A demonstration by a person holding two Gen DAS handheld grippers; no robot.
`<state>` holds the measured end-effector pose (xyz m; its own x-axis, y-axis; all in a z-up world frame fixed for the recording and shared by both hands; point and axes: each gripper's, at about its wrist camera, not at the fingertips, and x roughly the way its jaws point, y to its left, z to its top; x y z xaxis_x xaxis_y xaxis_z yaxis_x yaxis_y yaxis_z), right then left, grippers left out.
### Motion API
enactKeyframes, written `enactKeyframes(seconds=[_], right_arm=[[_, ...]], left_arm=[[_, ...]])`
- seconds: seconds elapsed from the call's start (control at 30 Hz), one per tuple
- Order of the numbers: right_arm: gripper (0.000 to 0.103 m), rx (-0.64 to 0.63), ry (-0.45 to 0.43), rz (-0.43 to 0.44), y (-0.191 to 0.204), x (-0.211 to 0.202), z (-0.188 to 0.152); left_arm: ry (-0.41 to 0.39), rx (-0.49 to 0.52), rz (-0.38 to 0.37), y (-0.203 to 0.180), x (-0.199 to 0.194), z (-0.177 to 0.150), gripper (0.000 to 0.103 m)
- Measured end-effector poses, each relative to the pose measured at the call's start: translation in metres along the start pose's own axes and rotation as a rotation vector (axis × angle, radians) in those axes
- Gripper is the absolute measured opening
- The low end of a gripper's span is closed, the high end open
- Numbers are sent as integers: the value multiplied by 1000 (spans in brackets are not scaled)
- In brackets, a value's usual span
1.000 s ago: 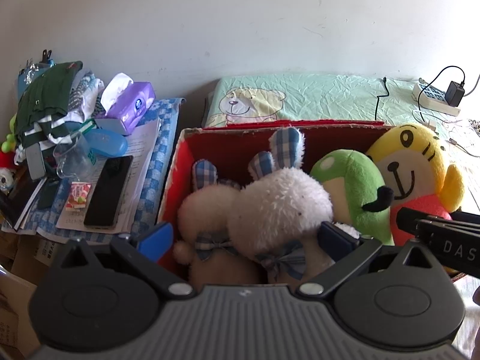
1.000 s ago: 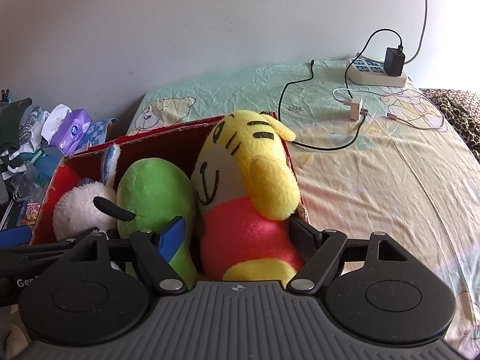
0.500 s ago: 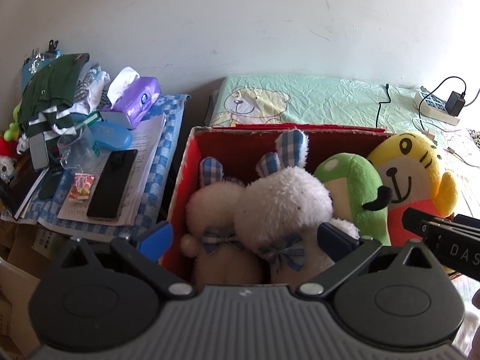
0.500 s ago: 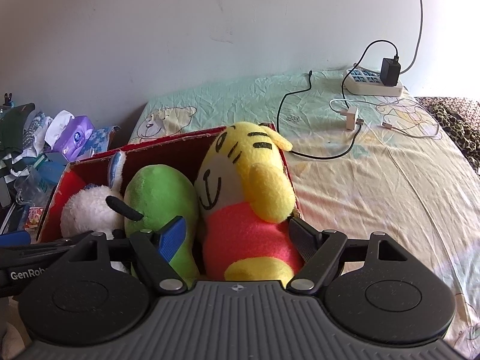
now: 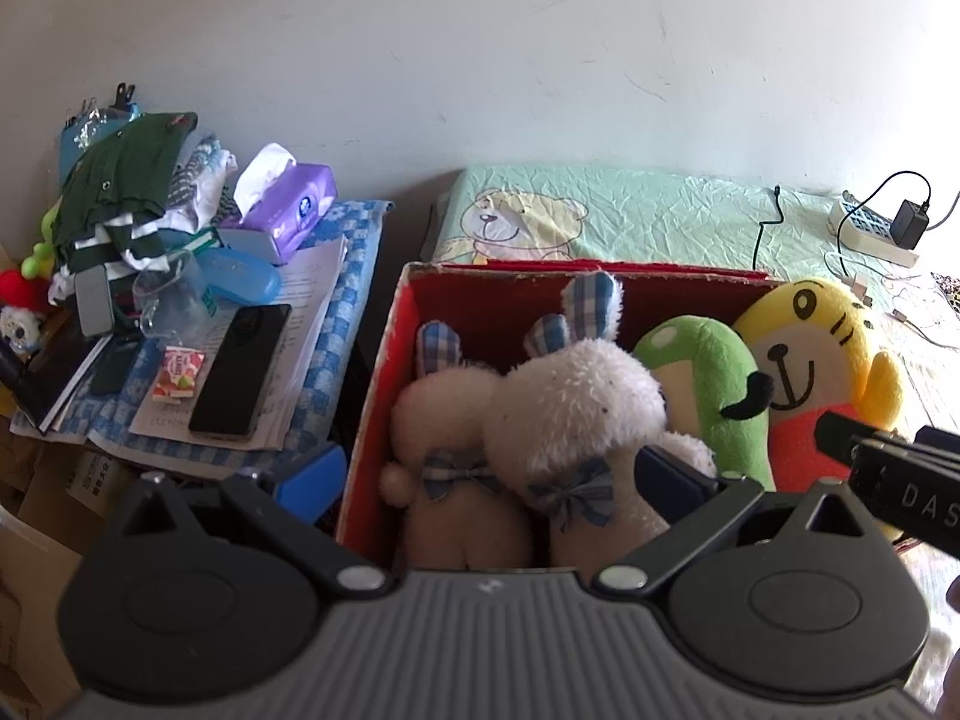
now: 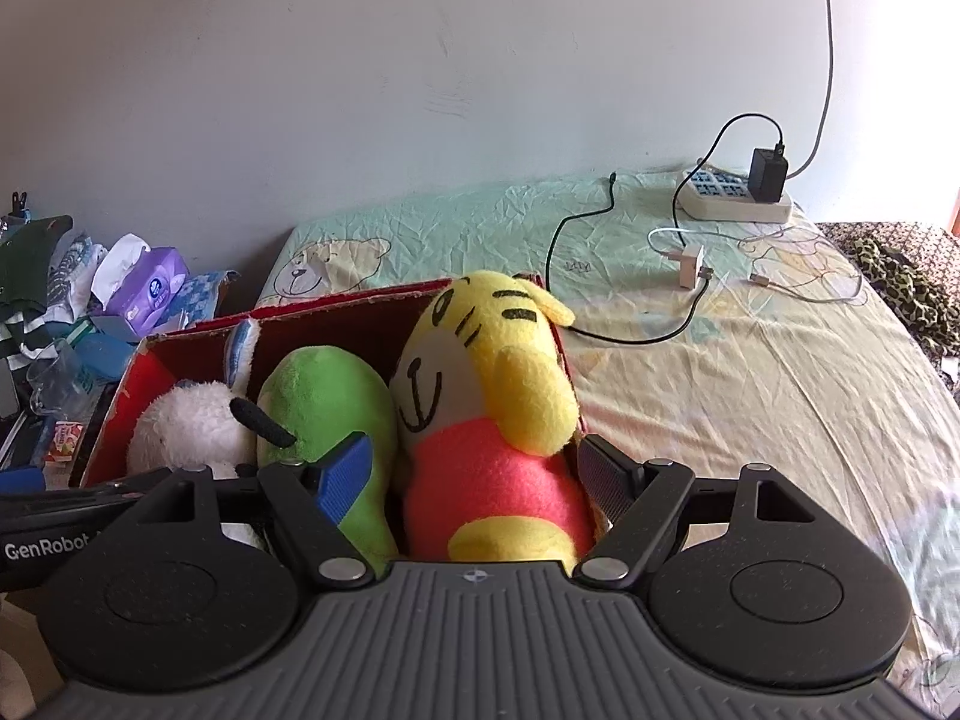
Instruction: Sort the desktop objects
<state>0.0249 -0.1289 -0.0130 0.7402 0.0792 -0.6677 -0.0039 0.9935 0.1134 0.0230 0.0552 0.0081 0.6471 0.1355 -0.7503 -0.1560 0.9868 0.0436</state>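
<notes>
Both claws are spread wide, gripping nothing. Your left claw [image 5: 492, 474] straddles the near-left corner of the red cardboard box [image 5: 384, 372]: blue pad outside the wall, dark pad inside against the white fluffy rabbit plush with checked ears [image 5: 576, 402]. Your right claw [image 6: 474, 474] brackets the yellow tiger plush in a red shirt [image 6: 492, 408] at the right end of the box, sitting on the cartoon-print bed sheet [image 6: 750, 390].

Box is packed tight: pale rabbit plush [image 5: 444, 408], white rabbit, green plush [image 6: 324, 402], tiger, all touching.

Risks:
- Close the left claw here and you likely pinch the box wall, tipping or dragging the whole box.
- Pull the tiger and friction may drag the green plush out with it.
- The two claws sit near each other over the box; crossing paths means a collision.
- Black charger cable [image 6: 618, 324] lies near the box's right side; a low sweep could snag it.

Room: the bed to the right is open. On the left, the cluttered table with the blue checked cloth [image 5: 354, 240] leaves little free room.
</notes>
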Motion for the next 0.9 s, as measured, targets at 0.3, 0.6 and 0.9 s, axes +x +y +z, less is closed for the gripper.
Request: enactKeyframes(seconds=[0.3, 0.6, 0.9], right_arm=[[79, 5, 21, 20, 0, -6, -6], [78, -8, 16, 18, 1, -22, -13], [78, 24, 25, -7, -5, -36, -29]], left_arm=[[-4, -9, -3, -1, -12, -5, 102], [-5, -5, -18, -7, -26, -15, 102], [14, 5, -46, -11, -36, -35, 102]])
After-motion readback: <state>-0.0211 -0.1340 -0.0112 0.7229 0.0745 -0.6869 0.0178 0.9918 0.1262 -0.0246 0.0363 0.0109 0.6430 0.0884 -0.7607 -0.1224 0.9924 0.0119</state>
